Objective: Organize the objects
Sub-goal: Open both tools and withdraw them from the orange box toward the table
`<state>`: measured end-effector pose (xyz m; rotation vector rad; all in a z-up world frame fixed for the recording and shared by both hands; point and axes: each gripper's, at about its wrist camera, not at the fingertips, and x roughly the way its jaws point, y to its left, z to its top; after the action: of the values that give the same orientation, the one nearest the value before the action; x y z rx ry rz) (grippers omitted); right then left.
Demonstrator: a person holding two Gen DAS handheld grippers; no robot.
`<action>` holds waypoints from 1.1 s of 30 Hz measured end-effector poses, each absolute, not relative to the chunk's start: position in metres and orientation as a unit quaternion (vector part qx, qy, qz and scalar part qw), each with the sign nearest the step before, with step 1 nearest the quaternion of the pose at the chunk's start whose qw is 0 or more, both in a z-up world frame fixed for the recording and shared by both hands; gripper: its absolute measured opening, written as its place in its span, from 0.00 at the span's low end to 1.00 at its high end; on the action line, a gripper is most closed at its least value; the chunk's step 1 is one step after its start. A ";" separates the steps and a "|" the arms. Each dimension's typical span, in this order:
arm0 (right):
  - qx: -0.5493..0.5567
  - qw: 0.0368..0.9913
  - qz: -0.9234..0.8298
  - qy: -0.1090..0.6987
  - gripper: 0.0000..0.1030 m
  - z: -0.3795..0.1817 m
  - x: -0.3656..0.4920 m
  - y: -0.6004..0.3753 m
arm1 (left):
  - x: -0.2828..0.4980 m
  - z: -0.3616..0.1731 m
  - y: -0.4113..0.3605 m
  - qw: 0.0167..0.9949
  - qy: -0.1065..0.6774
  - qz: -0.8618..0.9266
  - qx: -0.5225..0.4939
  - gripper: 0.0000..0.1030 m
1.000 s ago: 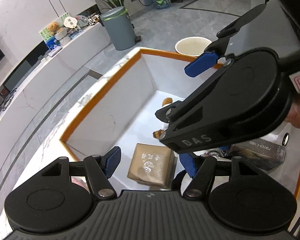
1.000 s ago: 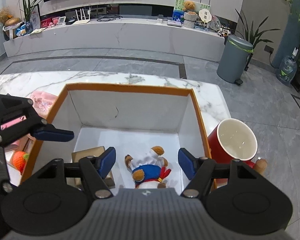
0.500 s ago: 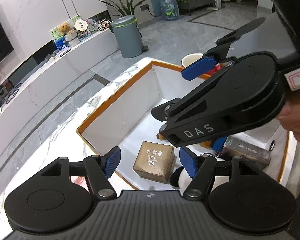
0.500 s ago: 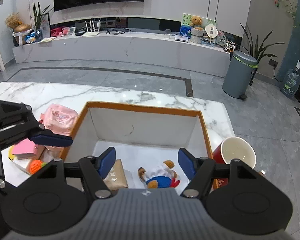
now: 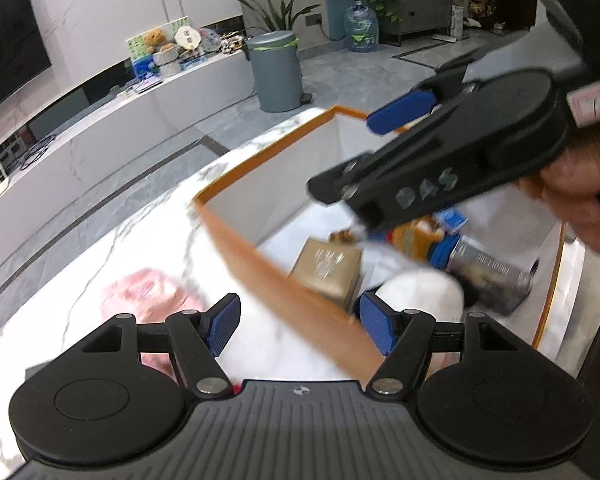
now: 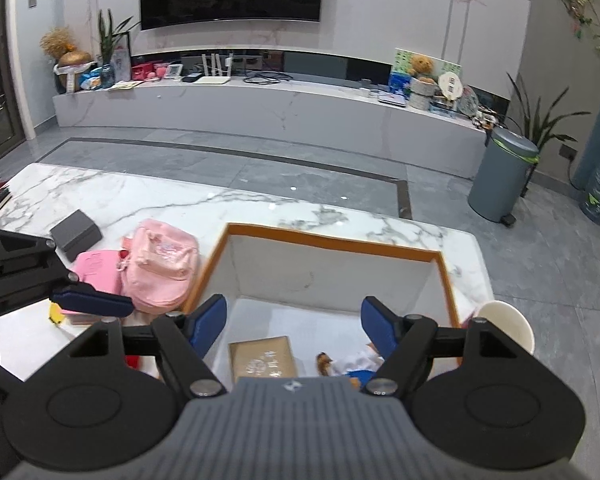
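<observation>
A: Both empty? Left gripper (image 5: 300,328) parted on nothing, right gripper (image 6: 292,326) opening, nothing between.
B: Yes. Pink backpack (image 6: 160,266) beside orange-rimmed box (image 6: 332,240); approach low, pinch top.

Our grippers are basically twins: the left gripper (image 5: 300,326) and right gripper (image 6: 294,326) each have a ribbed grey housing, two round black discs, black link arms with silver screws, and blue ribbed pads (image 5: 374,326). The right one's side reads "DAS" in raised letters, with a pink-and-white label by our hand (image 5: 580,196).
</observation>
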<state>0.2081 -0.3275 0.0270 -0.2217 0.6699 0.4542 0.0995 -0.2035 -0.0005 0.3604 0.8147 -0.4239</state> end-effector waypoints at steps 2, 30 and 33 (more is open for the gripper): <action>-0.111 0.911 0.228 0.325 0.73 0.027 0.206 -0.322 | 0.096 -0.003 -0.191 0.881 0.397 -0.193 0.172 0.77; -0.114 0.873 0.291 0.375 0.75 -0.018 0.175 -0.215 | 0.119 -0.043 -0.034 0.906 0.423 0.002 -0.029 0.86; -0.107 0.870 0.292 0.383 0.76 -0.023 0.174 -0.211 | 0.130 -0.049 -0.032 0.904 0.424 0.005 -0.053 0.88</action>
<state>0.1744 -0.2110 -0.0229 -0.2236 0.8002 0.6099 0.1300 -0.0315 -0.0489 -0.1097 0.8766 0.0113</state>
